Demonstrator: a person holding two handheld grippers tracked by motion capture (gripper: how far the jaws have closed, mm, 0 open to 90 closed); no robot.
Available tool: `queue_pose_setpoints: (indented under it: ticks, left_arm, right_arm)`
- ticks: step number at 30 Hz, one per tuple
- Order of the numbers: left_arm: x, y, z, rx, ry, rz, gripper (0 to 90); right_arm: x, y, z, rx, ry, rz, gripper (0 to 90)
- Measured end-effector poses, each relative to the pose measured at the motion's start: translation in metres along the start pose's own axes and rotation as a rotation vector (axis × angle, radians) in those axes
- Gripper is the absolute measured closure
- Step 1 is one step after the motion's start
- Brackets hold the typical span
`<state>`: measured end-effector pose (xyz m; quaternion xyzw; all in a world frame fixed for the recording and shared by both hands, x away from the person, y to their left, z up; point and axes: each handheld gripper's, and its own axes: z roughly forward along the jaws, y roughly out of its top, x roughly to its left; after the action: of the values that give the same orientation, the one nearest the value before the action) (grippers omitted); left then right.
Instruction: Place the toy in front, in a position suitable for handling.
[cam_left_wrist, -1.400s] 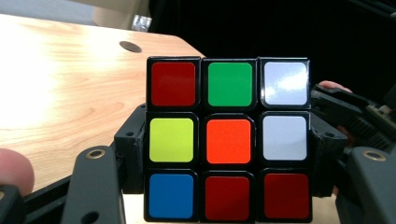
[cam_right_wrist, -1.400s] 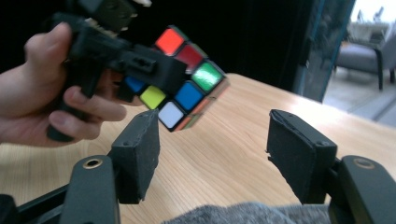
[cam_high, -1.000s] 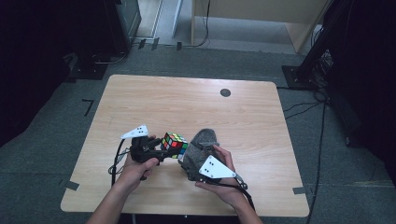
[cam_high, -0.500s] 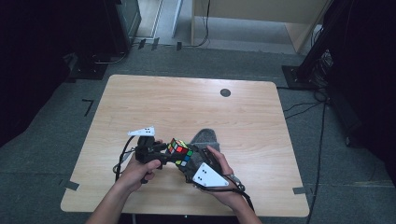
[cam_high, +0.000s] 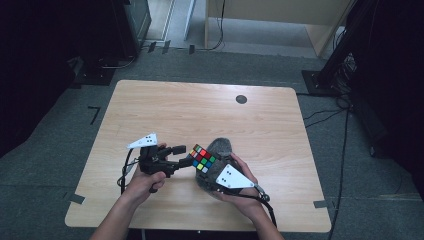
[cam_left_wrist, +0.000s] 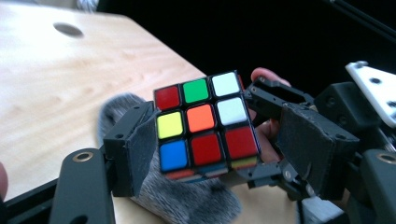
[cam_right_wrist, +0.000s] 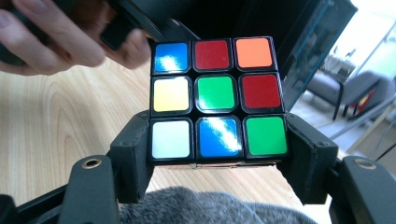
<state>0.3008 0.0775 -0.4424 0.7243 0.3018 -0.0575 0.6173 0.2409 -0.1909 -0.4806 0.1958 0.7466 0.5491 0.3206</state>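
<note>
claws (cam_high: 186, 156) (cam_high: 209, 172) meet at cube (cam_high: 202, 158), right one clamping it.

left tool (cam_high: 186, 156): black, grey plate | right tool (cam_right_wrist: 219, 161): black pads, brass screws

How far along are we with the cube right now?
Done: the Rubik's cube is lifted off the table, and the right gripper is clamped on its lowest layer.
In hand: the left gripper has just been opening its jaws. One pad is at the cube's side and the other is clear, so this looks like a handover.
Left: the colours are mixed, and the grey woolly cloth lies underneath.
</note>
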Motion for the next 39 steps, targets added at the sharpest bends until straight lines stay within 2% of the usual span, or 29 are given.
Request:
queue_pose_setpoints:
  ticks: [2,4,5,6,7,8,9,10,13,16,23,29,30,34,36,37,39]
  left_arm:
    - [0.0,-0.001,-0.002,-0.002,0.048,0.043,27.1]
    - [-0.002,-0.004,-0.002,0.015,0.106,0.117,25.3]
    - [-0.004,-0.005,-0.002,0.022,0.132,0.152,22.1]
    - [-0.006,-0.006,-0.001,0.031,0.161,0.189,22.1]
    - [-0.007,-0.008,0.001,0.041,0.194,0.229,17.5]
    - [-0.009,-0.01,0.003,0.054,0.221,0.268,17.5]
    - [-0.013,-0.014,0.008,0.082,0.26,0.333,12.6]
    - [-0.013,-0.014,0.008,0.082,0.26,0.333,10.7]
    - [-0.02,-0.02,0.015,0.101,0.294,0.421,9.2]
    - [-0.026,-0.024,0.02,0.117,0.324,0.498,8.1]
    - [-0.034,-0.032,0.027,0.133,0.341,0.596,9.0]
    - [-0.039,-0.037,0.031,0.138,0.354,0.672,17.1]
    - [-0.04,-0.038,0.031,0.137,0.356,0.679,17.9]
    - [-0.041,-0.039,0.033,0.127,0.373,0.697,21.6]
    - [-0.041,-0.04,0.032,0.115,0.359,0.702,25.1]
    - [-0.041,-0.04,0.032,0.115,0.359,0.709,28.8]
    - [-0.042,-0.041,0.032,0.112,0.36,0.718,30.5]
  right_arm:
    - [-0.006,0.0,-0.002,0.002,-0.01,0.042,34.9]
    - [-0.012,0.002,-0.005,0.002,-0.015,0.094,34.8]
    - [-0.018,0.004,-0.008,-0.004,-0.007,0.162,34.9]
    - [-0.018,0.004,-0.008,-0.004,-0.007,0.162,34.9]
    - [-0.02,0.008,-0.009,-0.005,-0.001,0.217,34.9]
    - [-0.02,0.008,-0.009,-0.005,-0.001,0.217,34.9]
    - [-0.021,0.011,-0.01,0.0,0.014,0.275,34.9]
    - [-0.021,0.011,-0.01,0.0,0.014,0.275,34.9]
    - [-0.02,0.016,-0.009,0.016,0.017,0.359,34.8]
    - [-0.019,0.019,-0.008,0.032,0.03,0.421,34.8]
    - [-0.013,0.028,-0.006,0.057,0.065,0.527,34.8]
    - [-0.013,0.028,-0.004,0.108,0.084,0.616,34.7]
    - [-0.013,0.028,-0.003,0.12,0.096,0.633,34.7]
    - [-0.009,0.03,-0.001,0.134,0.123,0.648,34.7]
    - [-0.006,0.031,0.0,0.145,0.126,0.643,34.6]
    - [-0.005,0.031,0.001,0.148,0.123,0.652,34.6]
    - [-0.007,0.03,0.002,0.155,0.123,0.688,34.5]
